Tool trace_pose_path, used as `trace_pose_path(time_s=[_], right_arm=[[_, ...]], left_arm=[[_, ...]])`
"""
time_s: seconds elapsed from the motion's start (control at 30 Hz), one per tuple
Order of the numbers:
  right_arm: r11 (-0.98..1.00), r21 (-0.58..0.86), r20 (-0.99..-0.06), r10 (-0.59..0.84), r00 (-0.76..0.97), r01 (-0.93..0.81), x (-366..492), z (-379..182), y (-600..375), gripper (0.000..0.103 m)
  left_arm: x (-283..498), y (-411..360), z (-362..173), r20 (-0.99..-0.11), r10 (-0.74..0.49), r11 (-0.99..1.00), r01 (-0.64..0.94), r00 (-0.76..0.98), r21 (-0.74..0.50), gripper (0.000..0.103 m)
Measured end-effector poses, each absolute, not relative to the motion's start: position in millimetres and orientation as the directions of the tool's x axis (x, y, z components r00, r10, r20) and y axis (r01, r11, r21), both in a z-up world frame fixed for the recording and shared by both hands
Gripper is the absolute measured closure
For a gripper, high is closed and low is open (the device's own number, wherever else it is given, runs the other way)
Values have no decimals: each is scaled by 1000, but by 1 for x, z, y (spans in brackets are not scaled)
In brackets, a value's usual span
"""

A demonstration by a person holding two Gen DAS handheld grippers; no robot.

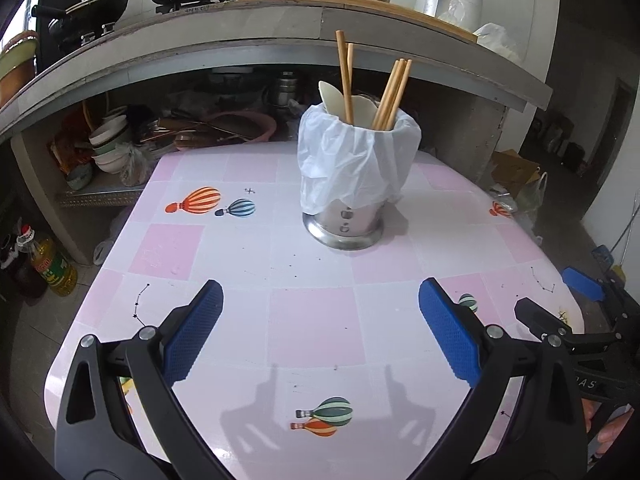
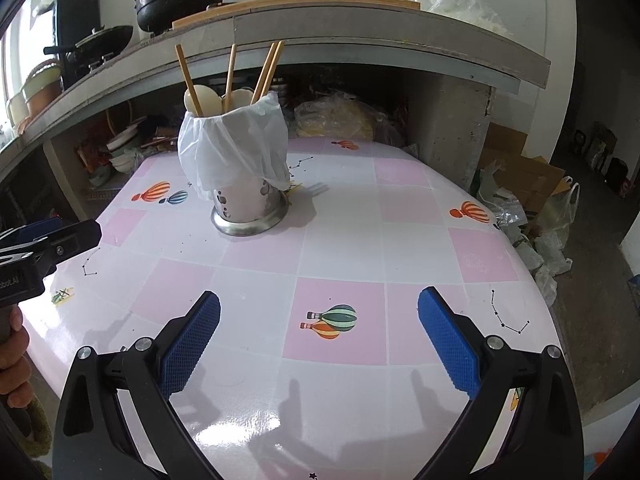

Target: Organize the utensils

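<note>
A steel utensil holder (image 1: 344,224) (image 2: 250,208) lined with a white plastic bag (image 1: 356,160) (image 2: 234,148) stands upright on the pink checked table (image 1: 312,332) (image 2: 360,248). Several wooden chopsticks (image 1: 390,94) (image 2: 268,68) and white spoons (image 1: 332,98) (image 2: 202,98) stick out of it. My left gripper (image 1: 320,300) hovers open over the near table edge, well short of the holder, nothing between its blue pads (image 1: 192,336). My right gripper (image 2: 319,308) is also open and empty, nearer the table's right side. Each gripper shows at the edge of the other's view.
Behind the table runs a concrete counter (image 1: 280,28) with pots, bottles and a white appliance; bowls and clutter (image 1: 112,144) fill the shelf beneath. An oil bottle (image 1: 52,264) stands on the floor at left. Bags and cardboard (image 2: 532,196) lie on the floor at right.
</note>
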State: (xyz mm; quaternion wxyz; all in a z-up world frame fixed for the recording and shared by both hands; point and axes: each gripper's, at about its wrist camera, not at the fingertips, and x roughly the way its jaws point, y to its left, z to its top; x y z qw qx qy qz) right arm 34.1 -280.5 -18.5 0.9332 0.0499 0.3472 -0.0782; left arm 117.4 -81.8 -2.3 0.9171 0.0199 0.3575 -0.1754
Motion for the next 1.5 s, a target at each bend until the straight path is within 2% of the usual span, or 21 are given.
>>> trace_pose_path(time_s=[0.2, 0.5, 0.77, 1.2, 1.5], right_arm=[[984, 61, -636, -92, 766, 169, 26, -16, -288, 7], [989, 83, -606, -47, 794, 121, 19, -11, -294, 7], [985, 95, -564, -66, 823, 144, 15, 0, -301, 7], [984, 99, -558, -69, 827, 149, 14, 4, -297, 7], [983, 100, -547, -76, 834, 155, 10, 9, -296, 7]], left_arm=[[114, -88, -2, -662, -293, 942, 325, 690, -77, 8], [106, -93, -1, -624, -220, 958, 286, 750, 5, 8], [104, -88, 0, -623, -207, 966, 259, 754, -8, 8], [98, -80, 2, -605, -226, 966, 254, 763, -40, 8], [88, -79, 15, -541, -243, 964, 263, 805, -42, 8]])
